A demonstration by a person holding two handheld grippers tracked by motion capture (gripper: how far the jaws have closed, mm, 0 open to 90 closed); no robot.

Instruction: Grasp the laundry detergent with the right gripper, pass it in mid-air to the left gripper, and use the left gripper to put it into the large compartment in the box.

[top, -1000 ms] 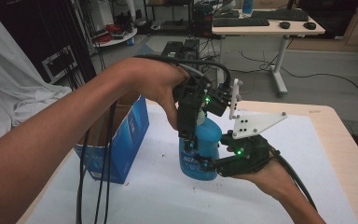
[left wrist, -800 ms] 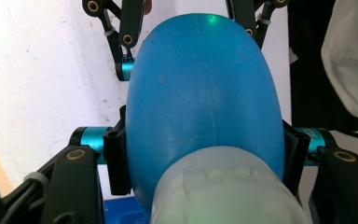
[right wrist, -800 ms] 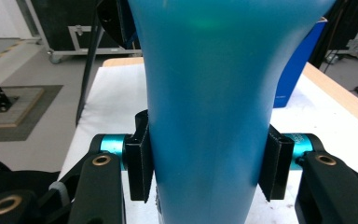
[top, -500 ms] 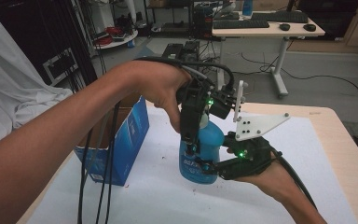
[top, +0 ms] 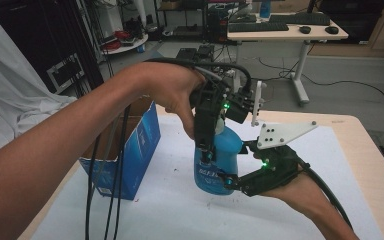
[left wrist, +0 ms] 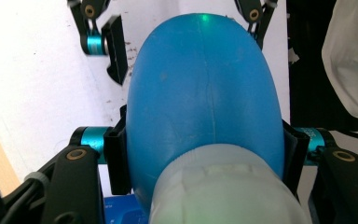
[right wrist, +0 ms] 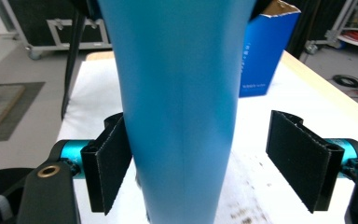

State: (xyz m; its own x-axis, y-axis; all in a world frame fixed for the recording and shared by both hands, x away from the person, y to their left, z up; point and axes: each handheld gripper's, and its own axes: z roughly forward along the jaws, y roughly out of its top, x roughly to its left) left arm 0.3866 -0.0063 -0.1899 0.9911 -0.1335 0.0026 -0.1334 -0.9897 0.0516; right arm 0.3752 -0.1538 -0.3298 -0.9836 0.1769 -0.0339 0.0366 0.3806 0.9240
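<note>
One blue bottle (top: pixel 220 160) upright, neck up.

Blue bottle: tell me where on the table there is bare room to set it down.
Bare white cover lies right of the blue bottle, out to the wooden edge, and along the near side below the right gripper. It is crowded on the left, where the blue carton and hanging cables stand close.

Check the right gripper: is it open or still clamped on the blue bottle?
Open. The right gripper has just been opening: one pad stands clear of the blue bottle between the jaws. The left gripper grips it.
</note>
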